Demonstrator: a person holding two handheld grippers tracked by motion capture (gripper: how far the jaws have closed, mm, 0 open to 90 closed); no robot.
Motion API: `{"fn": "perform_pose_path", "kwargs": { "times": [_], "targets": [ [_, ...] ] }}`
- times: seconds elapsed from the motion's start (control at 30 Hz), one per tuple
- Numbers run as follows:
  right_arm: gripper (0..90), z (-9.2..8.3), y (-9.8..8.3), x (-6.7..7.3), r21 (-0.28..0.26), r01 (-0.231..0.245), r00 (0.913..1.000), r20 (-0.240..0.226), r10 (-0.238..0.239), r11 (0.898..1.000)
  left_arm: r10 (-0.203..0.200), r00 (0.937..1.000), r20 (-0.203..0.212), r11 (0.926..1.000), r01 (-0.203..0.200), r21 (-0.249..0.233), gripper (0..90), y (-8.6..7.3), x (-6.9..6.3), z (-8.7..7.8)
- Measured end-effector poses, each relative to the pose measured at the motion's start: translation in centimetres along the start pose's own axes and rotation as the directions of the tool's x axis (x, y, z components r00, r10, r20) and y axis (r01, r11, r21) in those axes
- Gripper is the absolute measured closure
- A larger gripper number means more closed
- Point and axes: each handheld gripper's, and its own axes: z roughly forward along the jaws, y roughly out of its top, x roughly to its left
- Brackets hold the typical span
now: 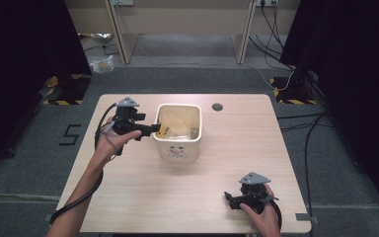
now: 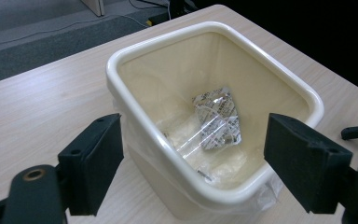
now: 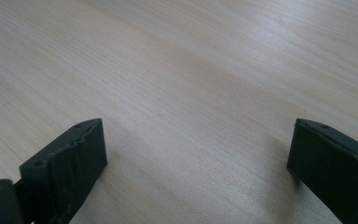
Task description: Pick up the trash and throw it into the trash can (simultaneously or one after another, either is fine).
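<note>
A pale wooden desk (image 1: 143, 197) stood in a room with grey carpet, seen from above. Near the middle of the desk, toward its far edge, sat a cream plastic bin (image 1: 178, 132) with a thin clear liner inside. A small round hole (image 1: 217, 106) in the desk top lay just beyond the bin, to its right.

A person's left hand (image 1: 109, 143) held the left claw (image 1: 154, 128) at the bin's left rim, its tips pointing across the opening. The left claw's jaws were spread wide and gripped nothing. From the camera riding on that claw, the bin (image 2: 214, 112) lay straight ahead between the two black jaws, and a crinkled silvery packet (image 2: 216, 120) with dark print rested on the liner at the bottom of the bin — flat against the far inner wall, apart from the jaws above it.

The right hand (image 1: 262, 213) held the right claw (image 1: 229, 198) low over the near right part of the desk, well away from the bin, its tips pointing left. Its jaws also stood wide apart — nothing between them but bare wood grain (image 3: 191, 93) in its own camera's picture.

Cables trailed from both claws toward the person. Beyond the desk were the legs of another wooden piece of furniture (image 1: 177, 24), loose wires on the floor, and black curtains at either side.
</note>
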Motion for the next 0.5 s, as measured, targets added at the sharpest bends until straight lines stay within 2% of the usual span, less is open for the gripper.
{"fn": "perform_pose_path", "kwargs": {
  "times": [0.5],
  "targets": [
    [4.7,0.0,0.0,0.0,-0.001,0.001,1.0000,0.000,-0.001,1.000,0.004,1.0000,-0.003,0.9994,-0.005,-0.034,18.8,-2.1,-0.3,-2.4]
  ]
}}
